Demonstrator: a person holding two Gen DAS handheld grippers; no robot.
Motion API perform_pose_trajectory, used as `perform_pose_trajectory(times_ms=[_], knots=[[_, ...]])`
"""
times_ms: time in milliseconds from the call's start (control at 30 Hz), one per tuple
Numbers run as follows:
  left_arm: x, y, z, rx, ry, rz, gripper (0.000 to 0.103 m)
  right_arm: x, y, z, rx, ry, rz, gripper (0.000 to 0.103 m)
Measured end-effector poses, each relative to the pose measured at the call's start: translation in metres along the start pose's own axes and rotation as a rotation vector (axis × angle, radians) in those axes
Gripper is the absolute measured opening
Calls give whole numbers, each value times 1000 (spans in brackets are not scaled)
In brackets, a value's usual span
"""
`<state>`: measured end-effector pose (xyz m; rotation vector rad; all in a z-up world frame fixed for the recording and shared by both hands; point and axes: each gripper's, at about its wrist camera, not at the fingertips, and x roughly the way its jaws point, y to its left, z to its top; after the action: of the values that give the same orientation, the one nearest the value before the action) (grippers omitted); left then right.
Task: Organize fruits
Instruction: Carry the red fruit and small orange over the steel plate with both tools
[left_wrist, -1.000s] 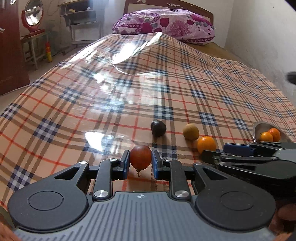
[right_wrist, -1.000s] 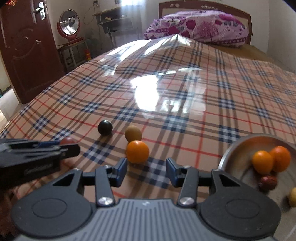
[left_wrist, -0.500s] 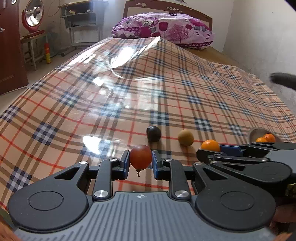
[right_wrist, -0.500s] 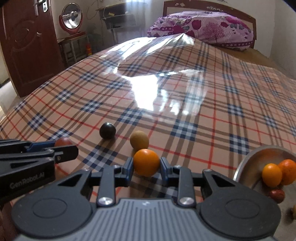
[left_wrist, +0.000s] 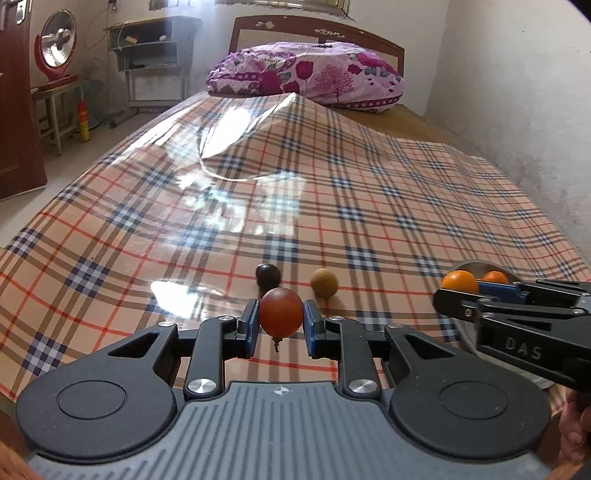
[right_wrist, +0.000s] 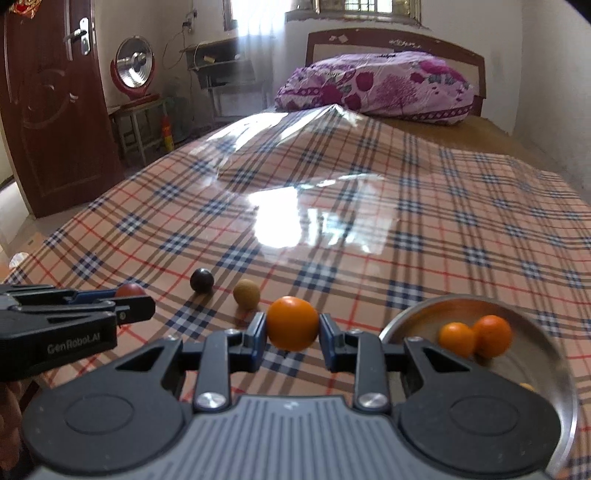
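Steel bowl (right_wrist: 406, 314) rim cut off, left gripper (left_wrist: 280, 325) jaws clamping red fruit (left_wrist: 280, 312), right gripper (right_wrist: 292, 341) jaws clamping orange (right_wrist: 292, 323).

Two loose fruits (right_wrist: 221, 287) side by side on the cloth (right_wrist: 369, 240) — bowl (right_wrist: 417, 325) to their right.

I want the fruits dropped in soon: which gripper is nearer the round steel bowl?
Right. The right gripper holds its orange fruit beside the round steel bowl; the left gripper is farther away.

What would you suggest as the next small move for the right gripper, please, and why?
Probably carry it rightward over the metal bowl and release: the right gripper is shut on the orange fruit, lifted off the cloth, and the bowl already holds two similar ones.
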<state>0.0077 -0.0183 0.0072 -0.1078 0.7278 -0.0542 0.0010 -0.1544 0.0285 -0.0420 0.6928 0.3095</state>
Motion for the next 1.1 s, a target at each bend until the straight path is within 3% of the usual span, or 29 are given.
perform_pose_trajectory(times_ms=[500, 1100], knots=[[-35, -40, 2, 44, -42, -52, 25, -59, -31, -10, 48, -78, -64, 31], [-38, -83, 6, 104, -41, -98, 25, -88, -78, -27, 144, -124, -161, 31]])
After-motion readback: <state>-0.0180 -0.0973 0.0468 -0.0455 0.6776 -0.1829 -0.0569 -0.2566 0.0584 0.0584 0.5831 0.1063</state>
